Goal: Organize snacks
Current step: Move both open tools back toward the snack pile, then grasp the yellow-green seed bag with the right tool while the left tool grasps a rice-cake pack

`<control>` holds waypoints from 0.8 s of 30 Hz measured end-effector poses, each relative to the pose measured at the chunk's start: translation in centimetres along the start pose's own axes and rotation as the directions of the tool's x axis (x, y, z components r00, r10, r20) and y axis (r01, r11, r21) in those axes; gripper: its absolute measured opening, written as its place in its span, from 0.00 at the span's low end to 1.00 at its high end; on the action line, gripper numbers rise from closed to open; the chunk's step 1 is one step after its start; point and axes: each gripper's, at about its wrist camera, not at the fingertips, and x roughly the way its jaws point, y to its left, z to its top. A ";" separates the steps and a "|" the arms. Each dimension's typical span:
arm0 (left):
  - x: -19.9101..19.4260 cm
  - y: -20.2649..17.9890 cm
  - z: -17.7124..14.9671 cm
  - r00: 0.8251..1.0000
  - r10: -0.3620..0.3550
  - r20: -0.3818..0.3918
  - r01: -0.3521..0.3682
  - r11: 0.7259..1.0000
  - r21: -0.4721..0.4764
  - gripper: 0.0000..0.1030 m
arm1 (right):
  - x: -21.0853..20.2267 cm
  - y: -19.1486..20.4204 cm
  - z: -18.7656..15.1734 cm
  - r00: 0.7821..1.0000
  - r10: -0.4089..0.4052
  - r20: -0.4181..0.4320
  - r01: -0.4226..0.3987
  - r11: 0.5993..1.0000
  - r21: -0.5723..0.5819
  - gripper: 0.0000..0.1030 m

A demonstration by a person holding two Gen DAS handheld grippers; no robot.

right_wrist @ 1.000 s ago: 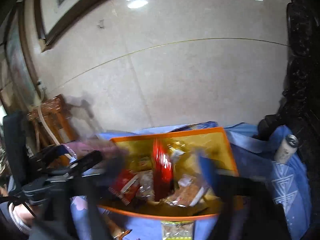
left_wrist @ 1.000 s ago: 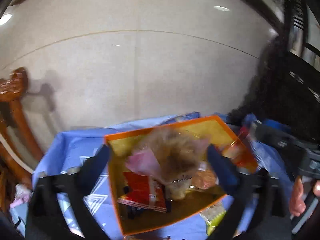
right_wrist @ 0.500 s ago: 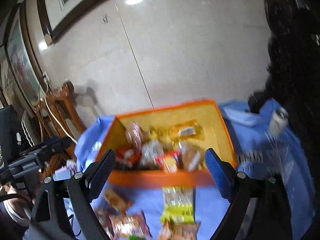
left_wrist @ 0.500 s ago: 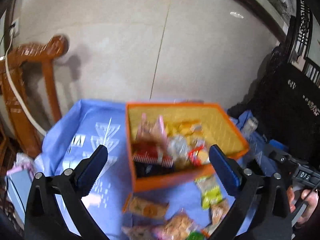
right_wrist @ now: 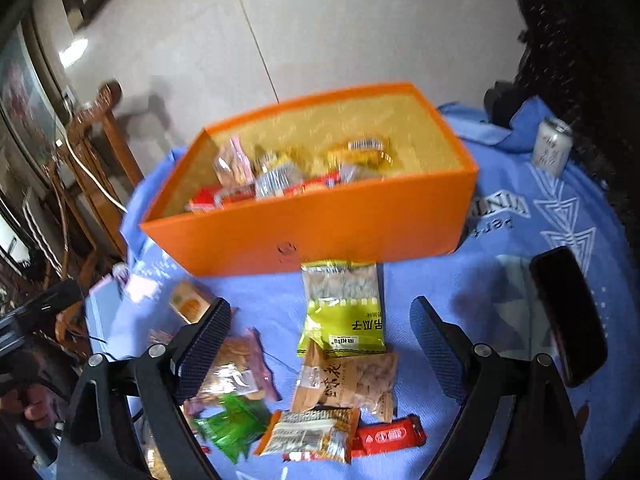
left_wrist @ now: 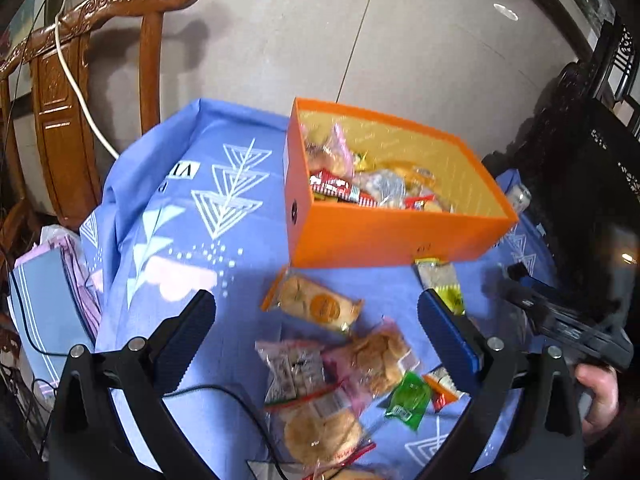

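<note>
Snack packets lie scattered over a blue patterned tablecloth, and more of them are heaped inside an orange box standing at the far side of the table. The box has a yellow lining and is roughly half full, with red, clear and yellow wrappers piled toward its near wall.

Just in front of the box, touching its near wall, lies a green-and-clear packet of seeds. Nearer lies a tan pastry packet, then a clear nut bag with orange trim and a red wafer bar side by side. To the left of those sit a small green packet and a pink-edged bag of crackers.

From the left wrist view, a round biscuit in an orange-edged wrapper lies near the box's corner, apart from the main cluster.

Both grippers hover above the loose packets. The left gripper has its fingers spread wide with nothing between them, and the right gripper is likewise spread and holds nothing.

A white drink can stands upright on the cloth to the right of the box, well apart from the snacks. A dark phone lies flat on the cloth beside the right gripper's outer finger. A carved wooden chair stands behind the table on the left, with a white cable draped over its back.
</note>
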 end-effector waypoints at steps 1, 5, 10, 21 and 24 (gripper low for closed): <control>0.1 0.1 -0.2 1.000 0.002 -0.005 -0.002 1.000 -0.003 0.96 | 1.0 0.0 0.0 1.000 -0.010 -0.017 0.010 1.000 -0.006 0.89; 0.4 0.5 -1.0 1.000 0.000 -0.026 -0.001 1.000 -0.017 0.96 | 5.8 -0.1 -0.2 0.993 -0.072 -0.097 0.069 0.997 -0.040 0.89; 1.1 1.0 -1.4 0.998 0.009 -0.054 -0.011 0.999 -0.031 0.96 | 9.6 -0.8 -0.2 0.980 -0.119 -0.158 0.114 0.993 -0.039 0.89; 5.0 1.2 -1.4 0.990 0.012 -0.139 -0.018 0.999 -0.041 0.96 | 10.0 0.1 -1.3 0.975 -0.162 -0.152 0.149 0.985 -0.091 0.58; 7.0 0.8 -1.1 0.985 0.008 -0.173 -0.021 0.997 -0.075 0.96 | 8.2 -0.4 -1.5 0.982 -0.150 -0.115 0.146 0.988 -0.039 0.58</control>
